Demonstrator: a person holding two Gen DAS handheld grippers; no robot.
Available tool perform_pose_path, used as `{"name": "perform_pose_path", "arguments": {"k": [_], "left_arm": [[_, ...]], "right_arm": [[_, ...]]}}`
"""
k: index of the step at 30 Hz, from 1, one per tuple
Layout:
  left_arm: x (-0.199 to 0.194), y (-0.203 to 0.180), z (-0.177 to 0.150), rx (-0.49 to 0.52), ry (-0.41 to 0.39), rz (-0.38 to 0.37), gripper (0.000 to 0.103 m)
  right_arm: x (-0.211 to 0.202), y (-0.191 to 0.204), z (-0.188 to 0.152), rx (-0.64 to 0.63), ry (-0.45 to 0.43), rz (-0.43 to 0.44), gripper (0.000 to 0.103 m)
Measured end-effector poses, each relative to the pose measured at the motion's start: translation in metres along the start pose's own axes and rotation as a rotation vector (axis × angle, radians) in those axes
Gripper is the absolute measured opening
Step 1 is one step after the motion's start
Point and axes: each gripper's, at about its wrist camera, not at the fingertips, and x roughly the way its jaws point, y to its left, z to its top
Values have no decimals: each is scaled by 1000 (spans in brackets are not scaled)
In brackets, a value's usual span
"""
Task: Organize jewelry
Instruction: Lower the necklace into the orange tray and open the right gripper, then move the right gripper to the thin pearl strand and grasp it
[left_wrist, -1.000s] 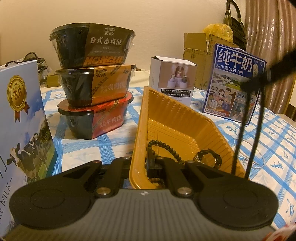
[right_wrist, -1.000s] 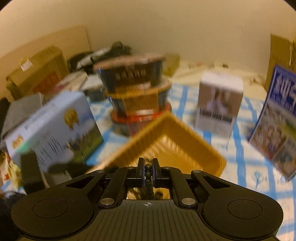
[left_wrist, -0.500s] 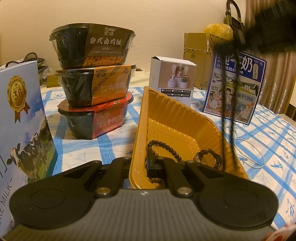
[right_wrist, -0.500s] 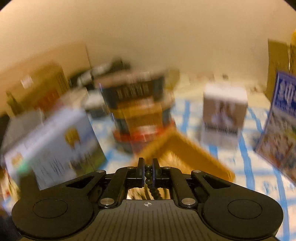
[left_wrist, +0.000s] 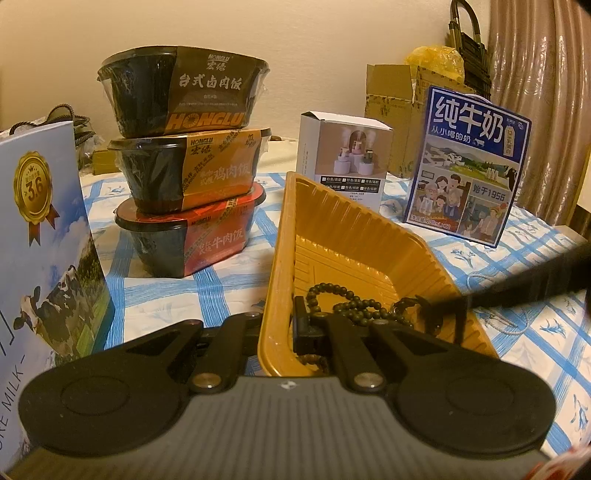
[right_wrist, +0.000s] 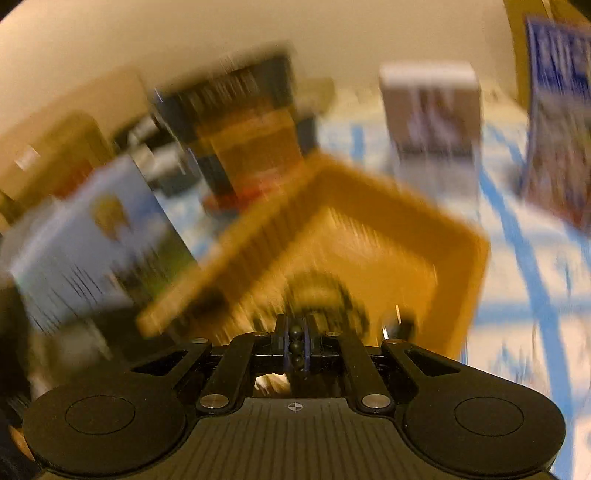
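An orange plastic tray (left_wrist: 354, 236) sits on the checked tablecloth. My left gripper (left_wrist: 280, 325) is shut on the tray's near rim. A dark bead bracelet (left_wrist: 325, 291) and a dark ring-like piece (left_wrist: 406, 306) lie in the tray's near end. My right gripper (right_wrist: 296, 341) is shut on a black bead strand (right_wrist: 296, 345) and hangs low over the tray (right_wrist: 369, 236), which is blurred in the right wrist view. In the left wrist view the right gripper (left_wrist: 517, 284) reaches in from the right, its tip over the tray, with more beads (left_wrist: 358, 306) piled below it.
Three stacked instant-meal bowls (left_wrist: 184, 170) stand left of the tray. A milk carton box (left_wrist: 40, 236) is at the far left. A white box (left_wrist: 343, 155) and a blue milk box (left_wrist: 469, 166) stand behind. A thin white cord (left_wrist: 491, 317) lies right of the tray.
My right gripper rose with the bead strand hanging, then dropped towards the tray. More beads now lie in the tray's near end. My left gripper has not moved.
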Motion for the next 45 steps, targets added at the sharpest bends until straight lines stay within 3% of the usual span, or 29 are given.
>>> {"name": "perform_pose_path", "arguments": {"k": [8, 10, 12, 13, 32, 45], "left_arm": [[1, 1, 0, -1, 4, 2, 5], [1, 1, 0, -2, 4, 2, 5], [1, 1, 0, -1, 3, 2, 5], [1, 1, 0, -1, 4, 2, 5], [0, 0, -1, 10, 5, 9, 5], [1, -1, -1, 19, 7, 20, 5]], "right_arm": [[-4, -5, -29, -11, 41, -37, 11], [-11, -3, -32, -30, 40, -55, 38], [-16, -3, -34, -30, 10, -86, 51], [-18, -4, -35, -26, 2, -87, 52], [-57, -15, -56, 31, -86, -166, 55], [-86, -92, -82, 99, -107, -321, 55]]}}
